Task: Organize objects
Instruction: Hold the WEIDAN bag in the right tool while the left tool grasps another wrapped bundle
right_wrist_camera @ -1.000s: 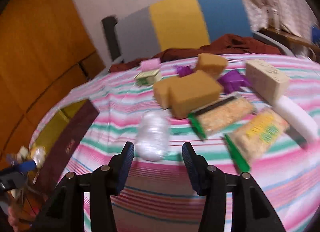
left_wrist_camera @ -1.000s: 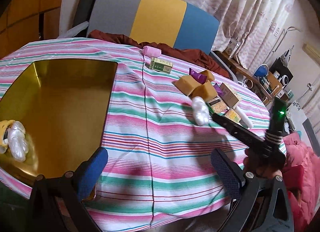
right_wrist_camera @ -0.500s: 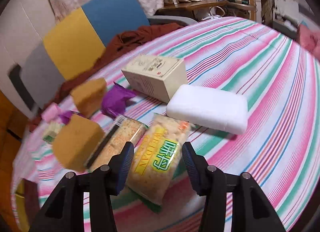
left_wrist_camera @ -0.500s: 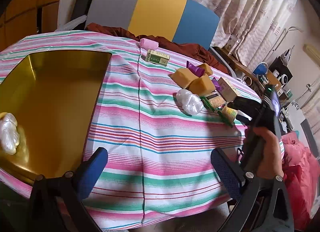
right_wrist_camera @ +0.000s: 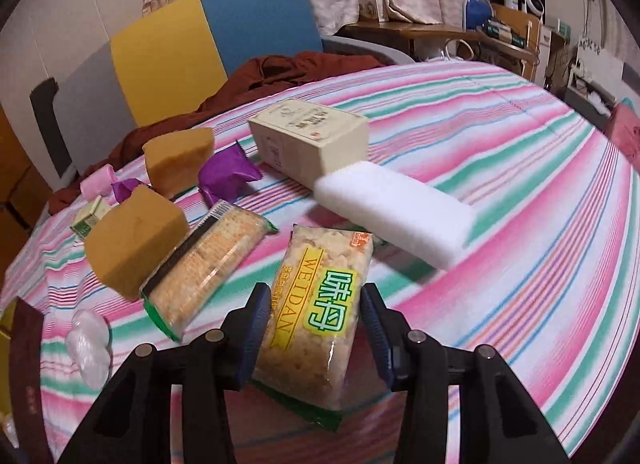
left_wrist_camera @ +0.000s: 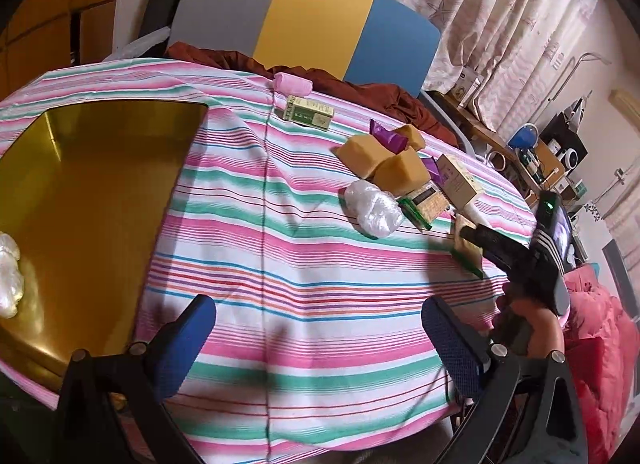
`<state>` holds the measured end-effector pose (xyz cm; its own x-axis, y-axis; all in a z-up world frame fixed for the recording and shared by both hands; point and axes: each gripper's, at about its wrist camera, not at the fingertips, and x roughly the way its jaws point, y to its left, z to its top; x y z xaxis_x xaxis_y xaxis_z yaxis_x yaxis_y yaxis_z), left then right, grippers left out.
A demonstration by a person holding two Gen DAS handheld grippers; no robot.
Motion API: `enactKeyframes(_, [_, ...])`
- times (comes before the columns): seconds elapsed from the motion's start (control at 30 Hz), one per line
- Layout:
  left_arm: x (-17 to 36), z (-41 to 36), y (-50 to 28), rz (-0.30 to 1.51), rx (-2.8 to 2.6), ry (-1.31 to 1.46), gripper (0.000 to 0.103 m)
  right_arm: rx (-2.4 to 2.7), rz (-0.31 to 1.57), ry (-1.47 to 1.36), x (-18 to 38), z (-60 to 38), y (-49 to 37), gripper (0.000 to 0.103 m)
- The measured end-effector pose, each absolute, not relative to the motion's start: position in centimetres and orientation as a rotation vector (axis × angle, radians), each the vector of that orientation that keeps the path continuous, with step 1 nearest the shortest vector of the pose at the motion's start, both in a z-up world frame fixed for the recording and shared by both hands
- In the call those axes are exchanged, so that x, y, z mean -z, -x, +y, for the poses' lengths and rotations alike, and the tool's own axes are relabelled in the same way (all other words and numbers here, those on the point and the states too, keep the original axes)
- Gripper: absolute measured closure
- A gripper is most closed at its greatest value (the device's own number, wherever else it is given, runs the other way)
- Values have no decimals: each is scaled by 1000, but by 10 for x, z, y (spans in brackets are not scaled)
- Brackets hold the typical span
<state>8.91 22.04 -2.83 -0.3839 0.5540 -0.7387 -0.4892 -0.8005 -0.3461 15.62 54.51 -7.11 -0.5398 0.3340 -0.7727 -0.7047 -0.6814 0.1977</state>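
Observation:
My right gripper [right_wrist_camera: 314, 324] is closing on a clear snack pack with yellow and green print [right_wrist_camera: 316, 304]; both blue pads touch its long sides as it lies on the striped cloth. In the left wrist view that gripper [left_wrist_camera: 470, 234] reaches over the same pack [left_wrist_camera: 468, 252], with a hand [left_wrist_camera: 540, 328] behind it. My left gripper [left_wrist_camera: 316, 344] hangs open and empty over the table's near edge. A gold tray [left_wrist_camera: 100, 204] at the left holds a crumpled white wrapper [left_wrist_camera: 8, 276].
Around the pack lie a cracker packet [right_wrist_camera: 208, 268], two yellow sponges [right_wrist_camera: 136, 240], purple wrappers [right_wrist_camera: 228, 176], a beige box [right_wrist_camera: 312, 140], a white foam block [right_wrist_camera: 392, 216] and a plastic wad [left_wrist_camera: 372, 208]. A green box [left_wrist_camera: 308, 116] and pink roll [left_wrist_camera: 292, 84] sit farther back, before a chair [left_wrist_camera: 312, 20].
My right gripper swung right from the plastic wad to the snack pack, dropped over it and narrowed its jaws. The left gripper shifted slightly and stayed open.

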Motion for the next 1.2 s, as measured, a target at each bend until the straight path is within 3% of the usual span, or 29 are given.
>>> enactKeyframes(0.3, [30, 258, -77, -62, -2216, 1217, 0, -2266, 673, 991, 71, 541, -154, 54])
enactKeyframes(0.53, [30, 293, -61, -21, -2242, 1211, 0, -2289, 455, 947, 76, 518, -147, 57])
enactKeyframes(0.87, [55, 365, -24, 88, -2257, 1208, 0, -2307, 475, 770, 72, 517, -166, 61])
enactKeyframes(0.93, [62, 370, -19, 96, -2273, 1182, 3, -2315, 453, 742, 70, 514, -167, 61])
enactKeyframes(1.1, [82, 376, -14, 203, -2292, 1148, 33, -2321, 409, 727, 67, 509, -166, 60])
enactKeyframes(1.2, [85, 374, -15, 247, -2308, 1104, 34, -2322, 409, 734, 68, 511, -165, 60])
